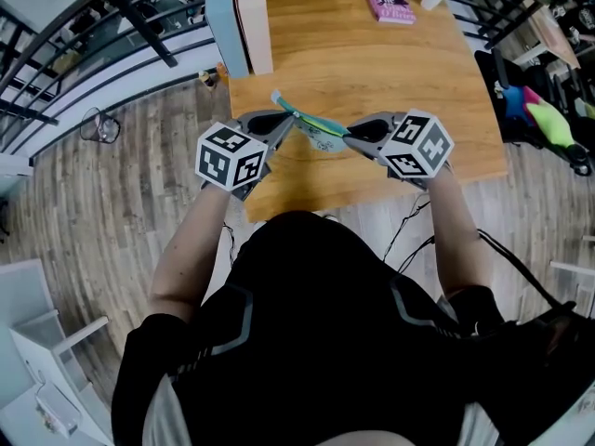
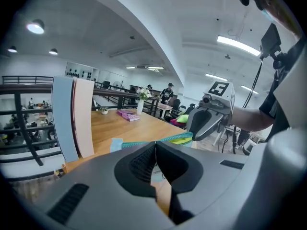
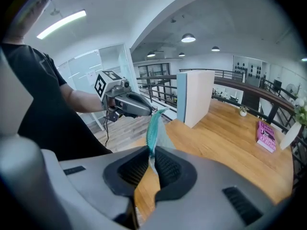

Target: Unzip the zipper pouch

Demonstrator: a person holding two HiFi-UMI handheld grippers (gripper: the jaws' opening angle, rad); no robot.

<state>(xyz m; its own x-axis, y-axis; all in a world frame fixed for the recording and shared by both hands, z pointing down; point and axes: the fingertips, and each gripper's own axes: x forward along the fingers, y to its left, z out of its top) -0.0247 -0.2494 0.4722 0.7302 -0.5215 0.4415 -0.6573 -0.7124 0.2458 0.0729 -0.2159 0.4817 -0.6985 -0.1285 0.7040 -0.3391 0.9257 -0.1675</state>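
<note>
Zipper pouch (image 1: 316, 130) is stretched in the air between the 2 hand-held grippers, just above the near edge of the worktop (image 1: 390, 72). Right hand-held gripper (image 1: 356, 134) is clenched on 1 end of it, teal zipper edge pinched between its pads; judged the anchor. Left hand-held gripper (image 1: 282, 124) is clamped fully closed on the zipper line near the other end, probably on the slider pull, which is too small to confirm. The taut, lifted hold straightens the teeth so a slider can run without the fabric bunching.
</note>
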